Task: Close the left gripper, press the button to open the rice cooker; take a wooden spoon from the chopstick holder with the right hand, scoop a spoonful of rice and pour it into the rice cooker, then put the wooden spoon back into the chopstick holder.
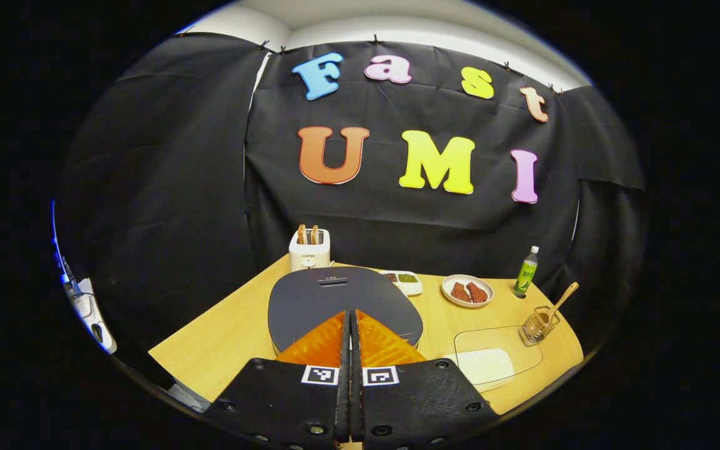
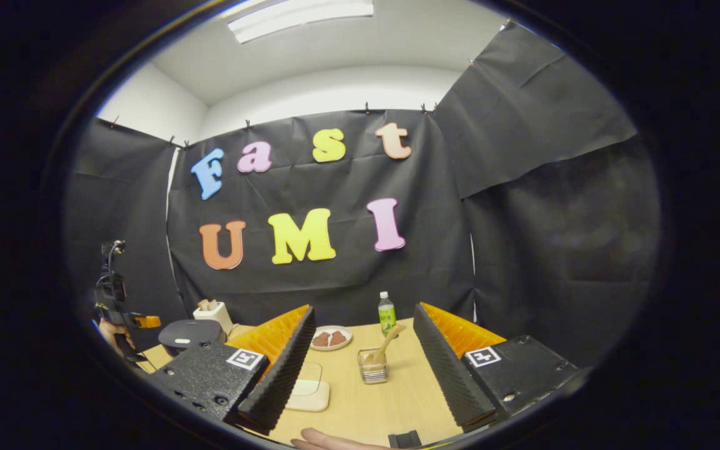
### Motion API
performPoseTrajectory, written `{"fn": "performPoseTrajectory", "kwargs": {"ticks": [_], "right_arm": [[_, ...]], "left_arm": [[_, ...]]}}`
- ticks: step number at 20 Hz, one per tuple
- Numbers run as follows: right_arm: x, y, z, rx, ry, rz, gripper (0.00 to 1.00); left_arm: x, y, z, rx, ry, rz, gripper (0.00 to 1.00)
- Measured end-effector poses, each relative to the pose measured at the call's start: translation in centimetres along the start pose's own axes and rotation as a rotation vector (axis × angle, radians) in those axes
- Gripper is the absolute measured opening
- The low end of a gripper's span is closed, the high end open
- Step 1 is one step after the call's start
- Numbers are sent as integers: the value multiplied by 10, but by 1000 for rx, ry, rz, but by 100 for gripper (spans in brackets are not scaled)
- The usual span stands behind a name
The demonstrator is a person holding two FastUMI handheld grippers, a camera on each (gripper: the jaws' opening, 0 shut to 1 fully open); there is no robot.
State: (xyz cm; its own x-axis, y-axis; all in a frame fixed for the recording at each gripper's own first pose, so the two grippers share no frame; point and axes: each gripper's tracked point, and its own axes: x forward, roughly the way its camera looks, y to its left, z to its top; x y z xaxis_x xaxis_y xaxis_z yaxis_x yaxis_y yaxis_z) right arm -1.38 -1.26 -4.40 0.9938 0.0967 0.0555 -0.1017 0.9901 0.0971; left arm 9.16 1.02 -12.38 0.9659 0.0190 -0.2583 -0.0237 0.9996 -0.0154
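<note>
Closed together just ahead of the lens, left gripper (image 1: 350, 315) with tips hovering over the near edge of the cooker (image 1: 341, 300) lid — shut, probably to make one blunt point for pushing the button. Lid down, so the press looks not yet done; button itself hard to pick out, perhaps the slot (image 1: 332, 282) further along the lid. Beyond the cooker, toaster (image 1: 309, 249); off to the gripper's right, rice tray (image 1: 491, 362), then holder (image 1: 538, 325) with spoon (image 1: 561, 300) leaning out, handle up and easy to pinch.

Spread wide in its own view, right gripper (image 2: 363, 350) — nothing between the fingers, lined up so holder (image 2: 373, 365) and spoon (image 2: 388, 344) sit straight ahead in the gap, well apart from the tips; seemingly waiting its turn. Past them, plate (image 2: 331, 337) and bottle (image 2: 387, 314); rice tray (image 2: 310, 387) beside the near-left finger
</note>
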Motion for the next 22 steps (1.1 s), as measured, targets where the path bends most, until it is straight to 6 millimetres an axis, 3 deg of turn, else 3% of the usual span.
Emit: {"fn": "performPoseTrajectory", "kwargs": {"ticks": [13, 15, 22], "right_arm": [[9, -10, -43, -51, 77, -18, 97], [12, -19, -44, -57, 74, -43, 97], [14, -16, -50, -69, 80, -43, 100]], "left_arm": [[46, -16, -43, 29, 175, 26, 0], [49, -16, -47, 26, 188, 33, 0], [50, -14, -55, 42, 208, 61, 0]]}}
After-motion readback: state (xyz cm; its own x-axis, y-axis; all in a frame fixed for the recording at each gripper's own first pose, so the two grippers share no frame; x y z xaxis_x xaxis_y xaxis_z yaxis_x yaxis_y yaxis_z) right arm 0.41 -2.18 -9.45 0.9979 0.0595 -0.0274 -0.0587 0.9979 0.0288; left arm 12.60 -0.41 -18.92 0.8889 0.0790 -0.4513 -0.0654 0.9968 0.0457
